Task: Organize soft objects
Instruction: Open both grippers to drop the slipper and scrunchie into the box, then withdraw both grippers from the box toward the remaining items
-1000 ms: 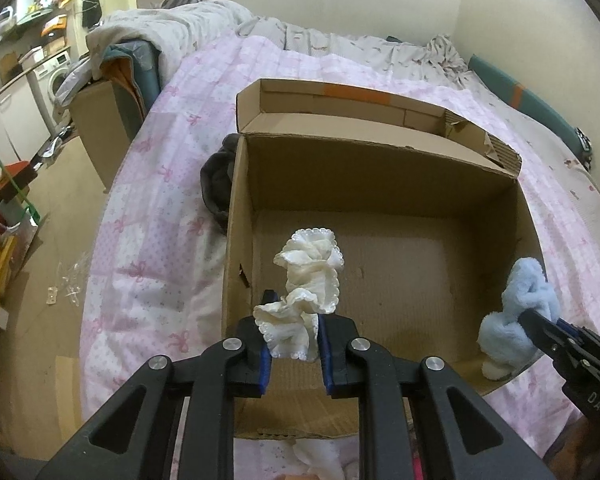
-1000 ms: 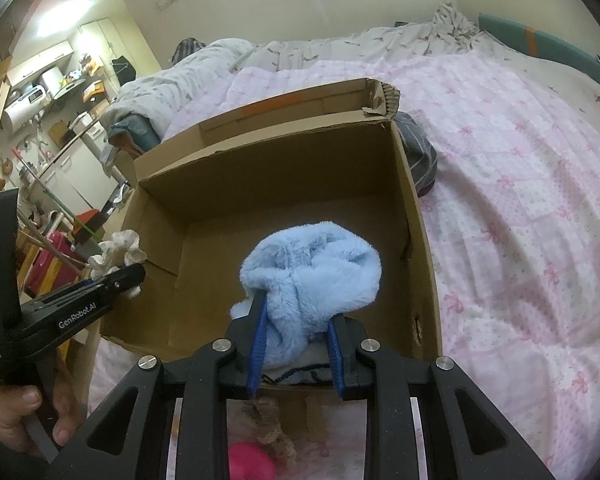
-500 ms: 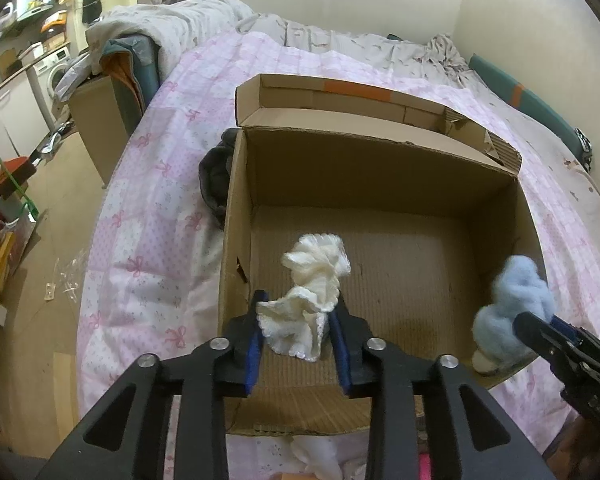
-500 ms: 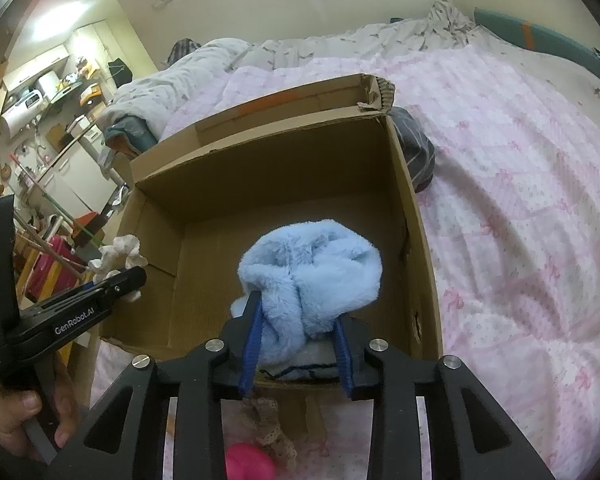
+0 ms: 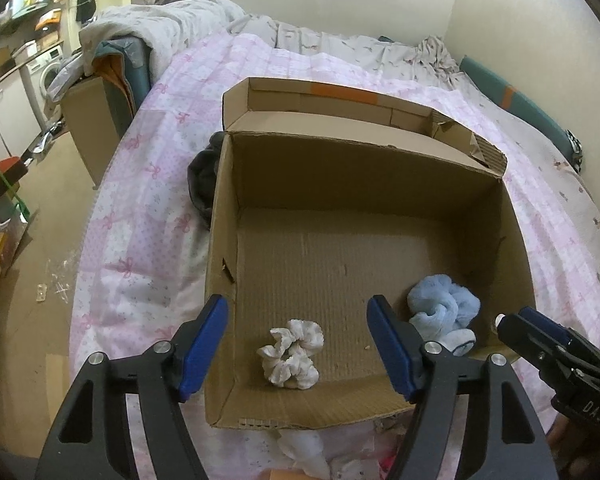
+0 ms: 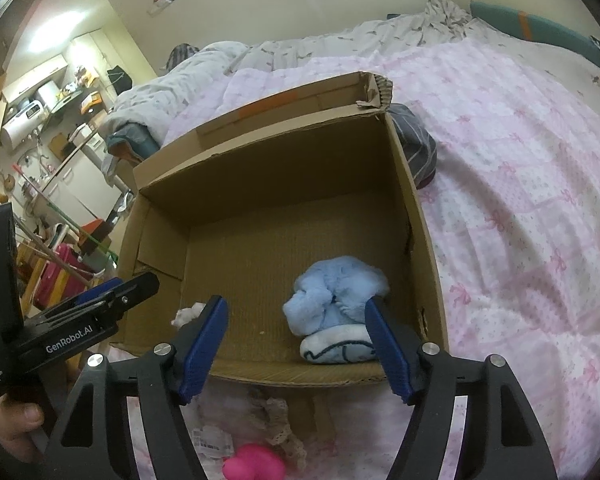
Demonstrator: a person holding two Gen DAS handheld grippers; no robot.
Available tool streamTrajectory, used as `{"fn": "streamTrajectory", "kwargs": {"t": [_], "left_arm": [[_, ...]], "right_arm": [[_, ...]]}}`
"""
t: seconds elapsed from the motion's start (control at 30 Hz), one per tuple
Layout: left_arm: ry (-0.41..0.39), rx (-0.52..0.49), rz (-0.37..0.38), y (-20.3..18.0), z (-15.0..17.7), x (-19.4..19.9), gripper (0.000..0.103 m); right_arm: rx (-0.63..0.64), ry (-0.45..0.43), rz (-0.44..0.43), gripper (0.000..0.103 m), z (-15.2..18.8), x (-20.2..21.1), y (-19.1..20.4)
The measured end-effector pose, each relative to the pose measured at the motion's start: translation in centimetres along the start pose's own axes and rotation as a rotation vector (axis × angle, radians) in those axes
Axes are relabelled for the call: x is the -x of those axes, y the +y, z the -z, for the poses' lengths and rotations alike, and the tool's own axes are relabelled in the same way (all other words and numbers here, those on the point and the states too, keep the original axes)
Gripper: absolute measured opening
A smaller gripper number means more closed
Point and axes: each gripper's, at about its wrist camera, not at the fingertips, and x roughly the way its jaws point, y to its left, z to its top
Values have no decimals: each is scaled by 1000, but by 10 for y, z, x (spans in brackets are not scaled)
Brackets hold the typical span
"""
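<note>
The left gripper [image 5: 296, 344] hangs over the cardboard box's [image 5: 224, 208] near left part, its jaws just opened wide and holding nothing; the white scrunchie [image 5: 292, 354] lies on the box floor below them. Further right, the right gripper [image 6: 296, 344] has likewise just opened, and the light-blue fluffy sock [image 6: 334, 304] rests loose in the box's near right corner.

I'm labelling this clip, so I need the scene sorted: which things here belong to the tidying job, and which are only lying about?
Part of the job:
- cardboard box
- white scrunchie, lying in the box
- blue fluffy sock, lying in the box
- left gripper and right gripper, jaws just opened, both empty
- pink soft toy, outside the box

Lying about:
- dark cloth beside the box
- pink bedspread
</note>
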Motion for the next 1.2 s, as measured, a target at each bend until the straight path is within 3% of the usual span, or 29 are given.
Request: {"fn": "streamTrajectory", "kwargs": {"t": [0.47,1.2], "left_arm": [[-50,-2,-11,2,0,23,69],[-26,14,-39,20,44,72,70]], "right_arm": [[-1,-65,-18,75,-4,13,1],[-7,28,9,75,31,35,2]]}}
